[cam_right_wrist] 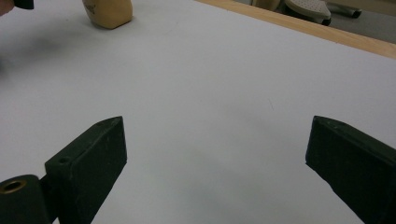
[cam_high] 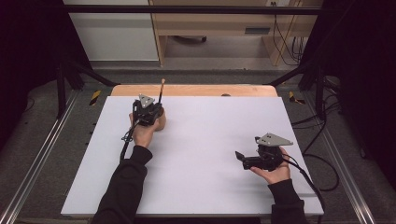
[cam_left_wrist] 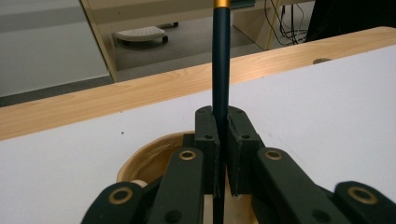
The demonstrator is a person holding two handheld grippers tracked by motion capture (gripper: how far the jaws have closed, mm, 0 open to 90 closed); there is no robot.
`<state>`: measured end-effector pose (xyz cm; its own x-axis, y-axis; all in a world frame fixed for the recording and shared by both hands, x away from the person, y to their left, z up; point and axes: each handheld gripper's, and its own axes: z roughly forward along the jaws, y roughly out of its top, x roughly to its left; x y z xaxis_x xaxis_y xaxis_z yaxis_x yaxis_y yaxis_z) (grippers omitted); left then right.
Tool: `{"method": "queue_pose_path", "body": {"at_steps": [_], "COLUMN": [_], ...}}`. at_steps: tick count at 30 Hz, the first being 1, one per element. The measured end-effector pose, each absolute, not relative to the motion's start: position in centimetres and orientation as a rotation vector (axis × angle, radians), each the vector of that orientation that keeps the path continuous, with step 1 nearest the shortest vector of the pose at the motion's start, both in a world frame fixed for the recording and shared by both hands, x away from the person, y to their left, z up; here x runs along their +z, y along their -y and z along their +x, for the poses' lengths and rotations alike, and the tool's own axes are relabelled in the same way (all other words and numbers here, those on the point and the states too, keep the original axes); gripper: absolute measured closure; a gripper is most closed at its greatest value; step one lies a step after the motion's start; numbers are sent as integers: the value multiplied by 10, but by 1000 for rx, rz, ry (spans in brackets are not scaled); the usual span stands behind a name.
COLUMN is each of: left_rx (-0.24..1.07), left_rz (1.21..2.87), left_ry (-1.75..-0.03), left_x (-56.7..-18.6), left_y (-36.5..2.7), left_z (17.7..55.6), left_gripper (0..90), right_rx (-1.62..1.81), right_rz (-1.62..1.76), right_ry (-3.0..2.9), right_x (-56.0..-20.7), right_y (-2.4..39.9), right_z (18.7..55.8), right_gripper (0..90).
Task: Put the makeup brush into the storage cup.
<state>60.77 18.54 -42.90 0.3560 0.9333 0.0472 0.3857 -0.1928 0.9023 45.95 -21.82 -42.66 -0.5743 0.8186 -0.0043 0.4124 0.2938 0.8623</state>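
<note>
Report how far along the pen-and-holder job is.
Done: the left gripper is shut on the dark pen, which stands upright over the tan holder. In hand: the pen's lower end is hidden behind the jaws, so whether it is inside is unclear. Left: letting go. The right gripper rests open over the white table.

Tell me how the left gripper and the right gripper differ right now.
The left gripper is shut on a dark pen, upright over a tan cup; the right gripper is open and holds nothing. The left is at the far edge of the table, the right nearer. Both have black jaws.
</note>
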Motion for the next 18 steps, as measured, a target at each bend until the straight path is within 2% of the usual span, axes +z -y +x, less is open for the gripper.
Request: {"method": "queue_pose_path", "body": {"at_steps": [18], "left_rx": [797], "left_rz": [1772], "left_ry": [-1190], "left_x": [-434], "left_y": [-188], "left_z": [603], "left_gripper": [834], "right_rx": [1212], "right_rz": [1096], "right_ry": [-2118], "right_x": [-426], "right_y": [218], "right_z": [459], "right_gripper": [55]}}
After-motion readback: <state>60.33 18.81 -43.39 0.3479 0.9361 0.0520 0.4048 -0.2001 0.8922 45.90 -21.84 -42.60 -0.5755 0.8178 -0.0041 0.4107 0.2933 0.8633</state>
